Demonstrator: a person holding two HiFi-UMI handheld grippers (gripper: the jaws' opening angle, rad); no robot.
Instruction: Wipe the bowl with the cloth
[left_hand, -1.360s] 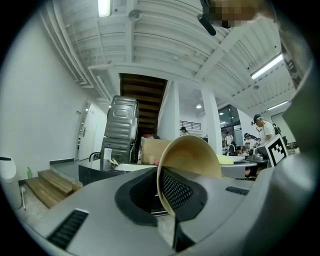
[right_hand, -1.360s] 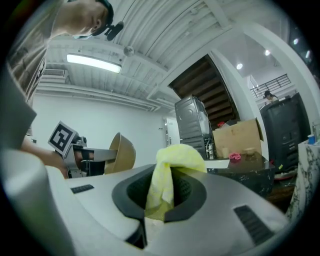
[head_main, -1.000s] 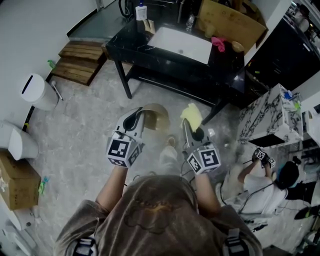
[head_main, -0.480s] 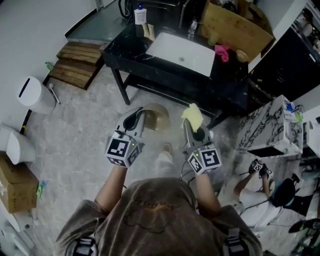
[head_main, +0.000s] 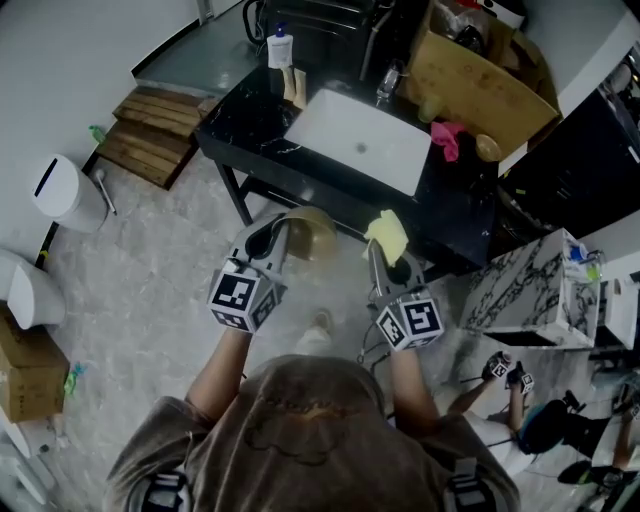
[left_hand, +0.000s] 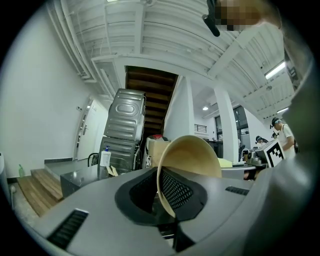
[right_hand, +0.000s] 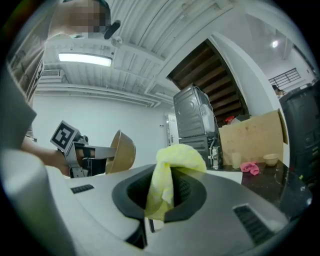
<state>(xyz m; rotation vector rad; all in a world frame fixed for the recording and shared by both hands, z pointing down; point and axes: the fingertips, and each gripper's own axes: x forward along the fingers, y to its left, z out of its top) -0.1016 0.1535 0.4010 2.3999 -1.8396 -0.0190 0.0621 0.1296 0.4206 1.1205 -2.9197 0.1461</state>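
Left gripper (head_main: 270, 238) clamps bowl (head_main: 314, 236) rim; right gripper (head_main: 384, 258) pinches cloth (head_main: 387, 233)

The black sink table (head_main: 245, 125) has seemingly drawn nearer the bowl (head_main: 308, 232) and cloth (head_main: 388, 235).

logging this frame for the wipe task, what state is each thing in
Left tool: shut on the rim of the tan round bowl.
Tan round bowl: in the air, tipped on its side.
Right tool: shut on the yellow cloth.
Yellow cloth: bunched up, apart from the bowl.
White rectangular sink: nothing in it.
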